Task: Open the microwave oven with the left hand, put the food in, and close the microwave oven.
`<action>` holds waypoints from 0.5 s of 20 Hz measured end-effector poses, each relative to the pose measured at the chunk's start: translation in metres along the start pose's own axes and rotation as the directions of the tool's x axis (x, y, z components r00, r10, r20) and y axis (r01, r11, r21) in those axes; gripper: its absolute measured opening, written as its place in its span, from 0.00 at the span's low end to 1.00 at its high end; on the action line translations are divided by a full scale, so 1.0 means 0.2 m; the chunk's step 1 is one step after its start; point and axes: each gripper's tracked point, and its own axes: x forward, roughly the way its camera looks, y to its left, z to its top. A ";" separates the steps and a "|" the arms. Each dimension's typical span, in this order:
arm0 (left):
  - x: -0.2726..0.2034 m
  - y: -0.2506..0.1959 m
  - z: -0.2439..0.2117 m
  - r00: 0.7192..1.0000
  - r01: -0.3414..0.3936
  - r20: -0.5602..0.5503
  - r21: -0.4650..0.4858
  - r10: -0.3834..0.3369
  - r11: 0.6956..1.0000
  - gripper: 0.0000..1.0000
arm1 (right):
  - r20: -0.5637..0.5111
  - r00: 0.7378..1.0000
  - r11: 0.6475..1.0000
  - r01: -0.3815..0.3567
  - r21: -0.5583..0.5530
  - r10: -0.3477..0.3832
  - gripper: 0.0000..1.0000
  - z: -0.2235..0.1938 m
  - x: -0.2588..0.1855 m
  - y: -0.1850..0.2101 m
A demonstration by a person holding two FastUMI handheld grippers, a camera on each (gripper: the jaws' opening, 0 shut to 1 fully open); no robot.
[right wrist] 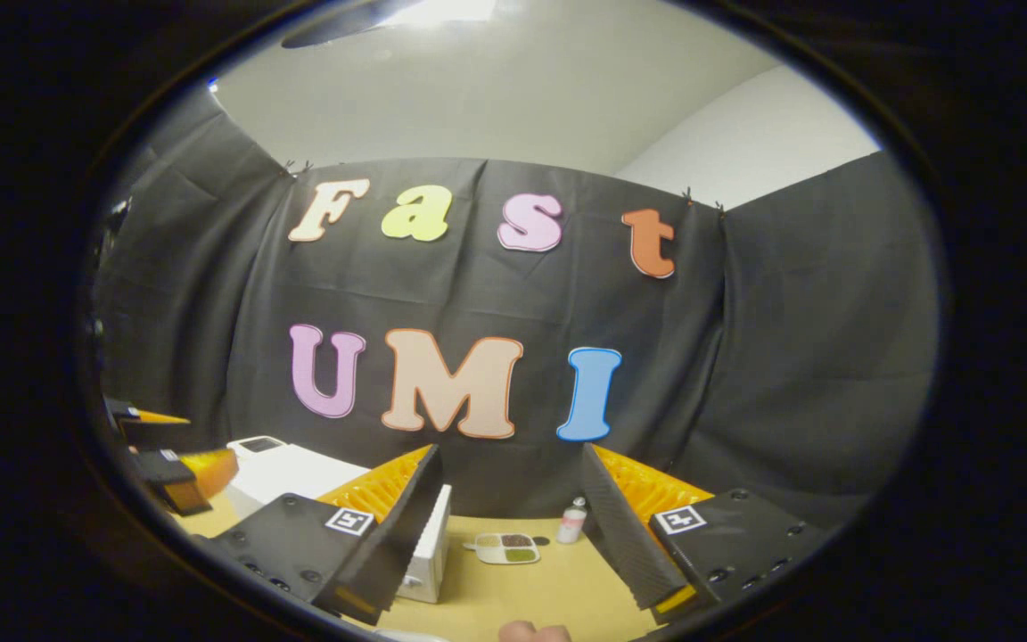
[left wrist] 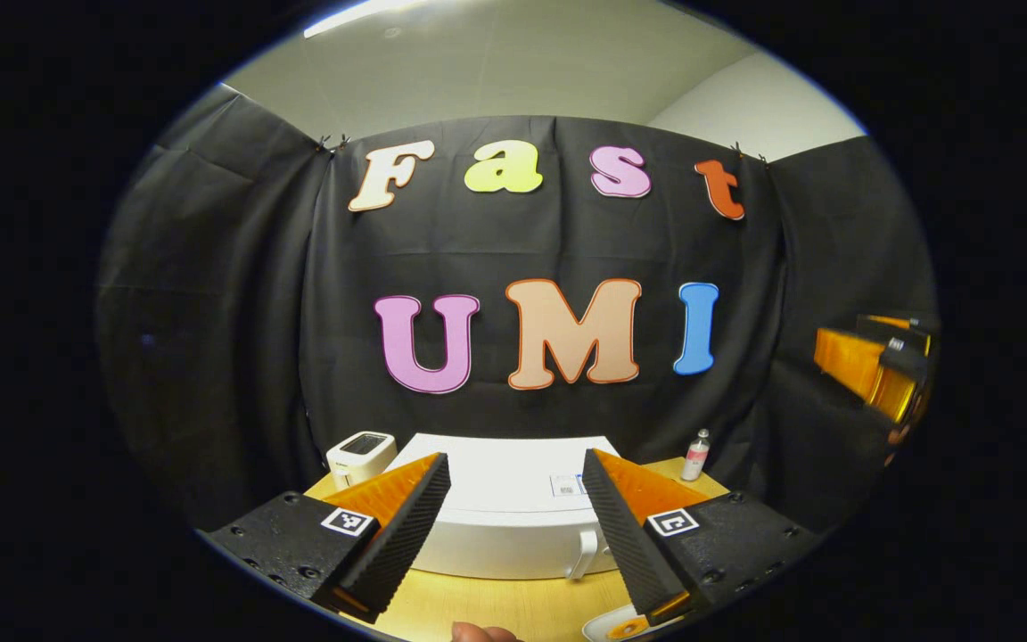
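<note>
The microwave point(left wrist: 505, 508) door is closed; the left gripper point(left wrist: 513, 526) is wide open and must grab the handle point(left wrist: 583, 553)

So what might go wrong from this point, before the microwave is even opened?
The left gripper hangs open above the microwave; its thin door handle sits low on the front, so the fingers may miss it. The small bottle stands beside the food tray and might get knocked when the right gripper reaches in.

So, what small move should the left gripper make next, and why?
Probably lower the left gripper toward the microwave oven's door handle: the door looks closed, and the open gripper hangs above it, holding nothing.
</note>
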 end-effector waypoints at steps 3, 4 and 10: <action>0.01 -0.06 -0.16 1.000 0.022 -0.018 0.009 -0.022 1.000 0.96 | 0.014 1.000 1.000 0.000 0.001 0.000 0.96 0.03 -0.02 -0.01; 0.02 -0.08 -0.21 0.999 0.026 -0.018 0.014 -0.026 1.000 0.96 | 0.020 1.000 1.000 0.000 0.001 0.000 0.96 0.04 -0.03 -0.01; 0.11 -0.23 -0.63 0.991 0.099 -0.102 0.070 -0.092 0.993 0.96 | 0.023 1.000 1.000 0.002 -0.010 -0.002 0.96 0.04 -0.06 -0.04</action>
